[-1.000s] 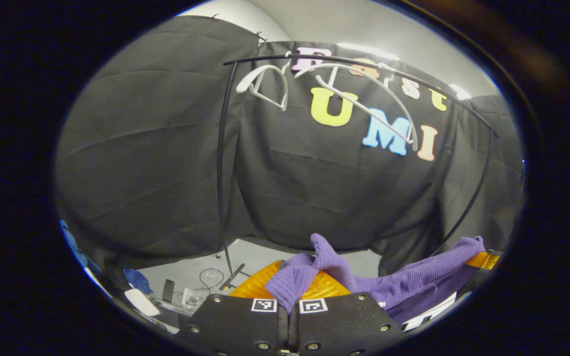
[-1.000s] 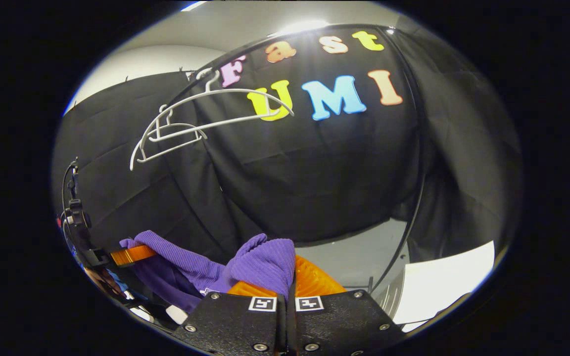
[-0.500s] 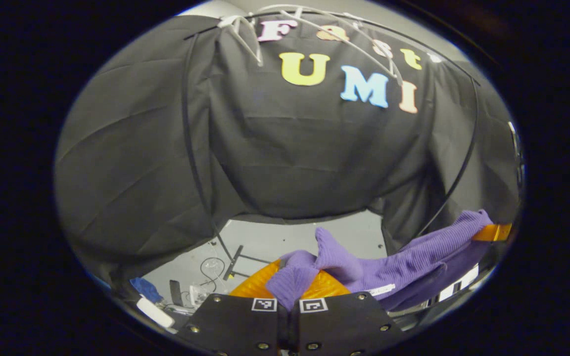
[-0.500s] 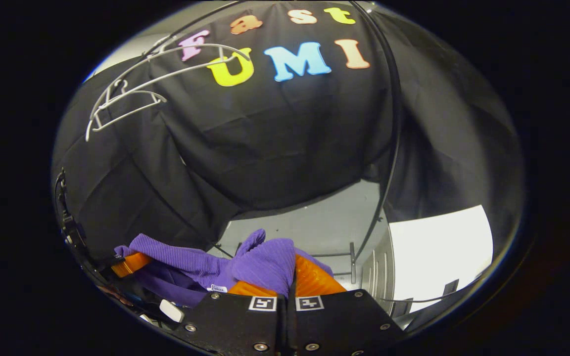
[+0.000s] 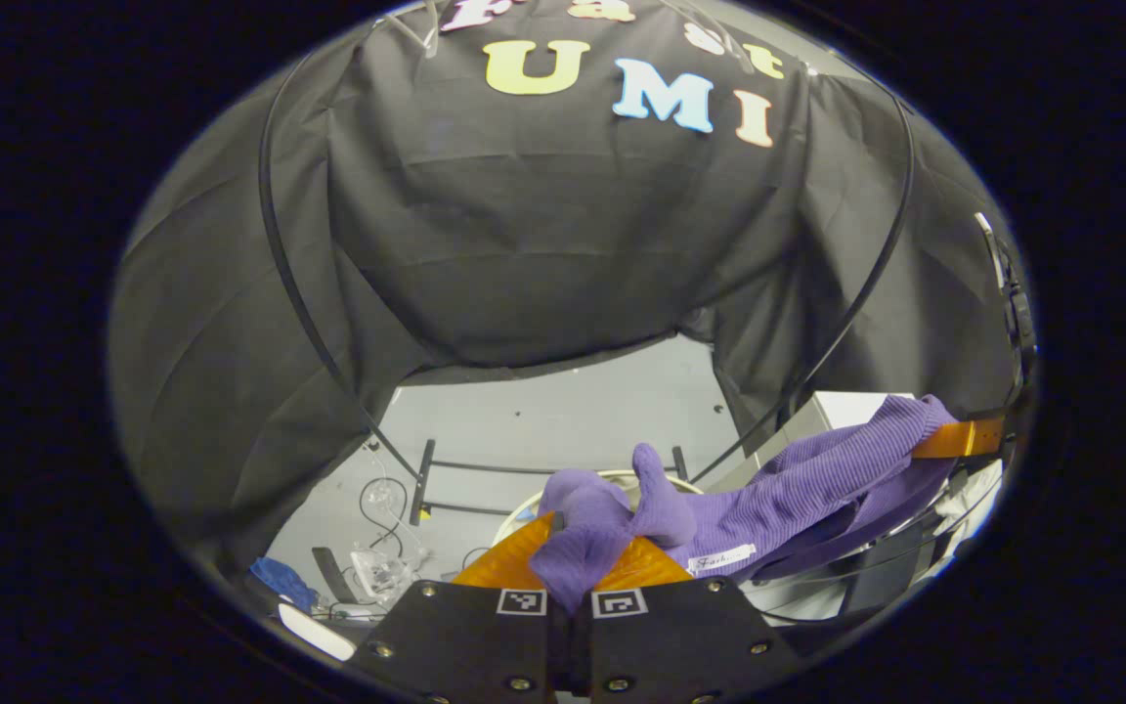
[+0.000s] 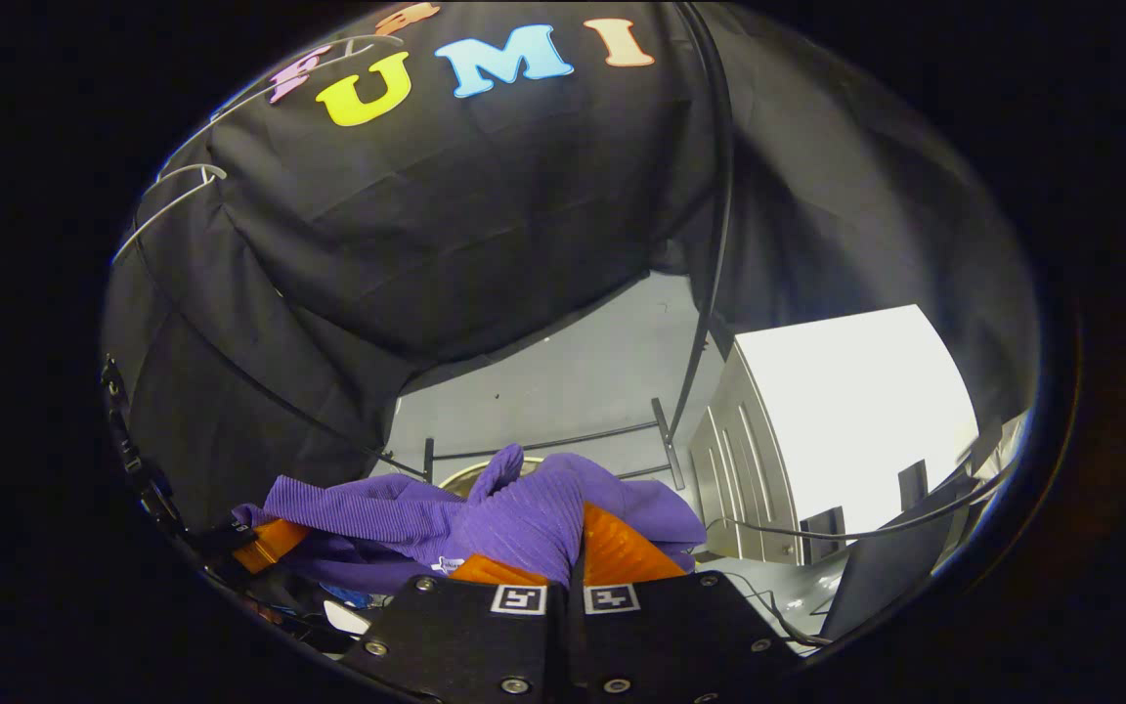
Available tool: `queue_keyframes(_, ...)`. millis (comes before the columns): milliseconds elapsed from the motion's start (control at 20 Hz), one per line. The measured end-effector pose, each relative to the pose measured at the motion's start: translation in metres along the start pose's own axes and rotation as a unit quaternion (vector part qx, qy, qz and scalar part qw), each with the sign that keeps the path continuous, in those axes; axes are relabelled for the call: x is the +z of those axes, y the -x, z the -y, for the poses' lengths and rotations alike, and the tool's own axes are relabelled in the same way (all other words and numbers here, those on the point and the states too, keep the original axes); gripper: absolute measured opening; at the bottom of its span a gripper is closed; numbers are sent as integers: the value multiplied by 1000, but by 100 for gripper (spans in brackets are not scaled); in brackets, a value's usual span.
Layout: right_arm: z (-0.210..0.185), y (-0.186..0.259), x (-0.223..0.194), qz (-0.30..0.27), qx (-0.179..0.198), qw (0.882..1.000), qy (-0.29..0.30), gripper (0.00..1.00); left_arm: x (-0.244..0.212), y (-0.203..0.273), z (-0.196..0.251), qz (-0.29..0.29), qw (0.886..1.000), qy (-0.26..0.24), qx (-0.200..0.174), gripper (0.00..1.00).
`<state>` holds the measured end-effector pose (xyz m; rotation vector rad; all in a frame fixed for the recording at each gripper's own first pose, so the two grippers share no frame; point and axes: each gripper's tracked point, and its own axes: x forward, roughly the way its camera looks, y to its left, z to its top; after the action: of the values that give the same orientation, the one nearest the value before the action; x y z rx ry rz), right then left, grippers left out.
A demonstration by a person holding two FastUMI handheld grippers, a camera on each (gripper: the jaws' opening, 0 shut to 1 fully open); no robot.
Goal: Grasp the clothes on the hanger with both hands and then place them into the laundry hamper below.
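A purple ribbed garment [image 5: 798,489] hangs stretched between my two grippers, off the hanger. My left gripper [image 5: 573,577] is shut on one bunched end of it at the bottom of the left gripper view. At the far right of that view, the right gripper [image 5: 964,440] holds the other end. My right gripper [image 6: 571,562] is shut on a fold of the garment [image 6: 524,508], with the left gripper [image 6: 260,543] farther off at lower left. A pale round hamper rim [image 5: 519,506] peeks out just behind and below the cloth, also the hamper rim [image 6: 460,474]. White bare hangers [image 6: 172,191] hang high up.
The black clothes rack's tubes [image 5: 280,264] arch around the space, and its foot bars [image 5: 426,474] rest on the grey floor. A white slatted cabinet [image 6: 837,411] stands to the right. Cables and a blue cloth [image 5: 284,582] lie on the floor at left.
Both grippers have come down with the garment still held. The hangers have slid up toward the top edge, and the floor, rack feet and hamper rim have come into view.
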<state>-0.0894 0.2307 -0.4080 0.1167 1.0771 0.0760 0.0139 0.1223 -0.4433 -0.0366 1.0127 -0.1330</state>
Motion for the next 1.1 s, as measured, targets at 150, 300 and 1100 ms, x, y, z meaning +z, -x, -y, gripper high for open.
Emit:
queue_keyframes(150, -4, 0, -4, 3, -7, 1000, 11, 0, -9, -7, -1, -8, 1000, 15, -4, 2)
queue_keyframes(300, -8, -2, -2, 9, -9, 1000, 21, 0, -9, -5, -5, -6, 1000, 20, -13, 2)
queue_keyframes(1100, -18, -1, -16, 6, -16, 998, 60, 3, -17, -1, -15, -9, 999, 30, -14, 2)
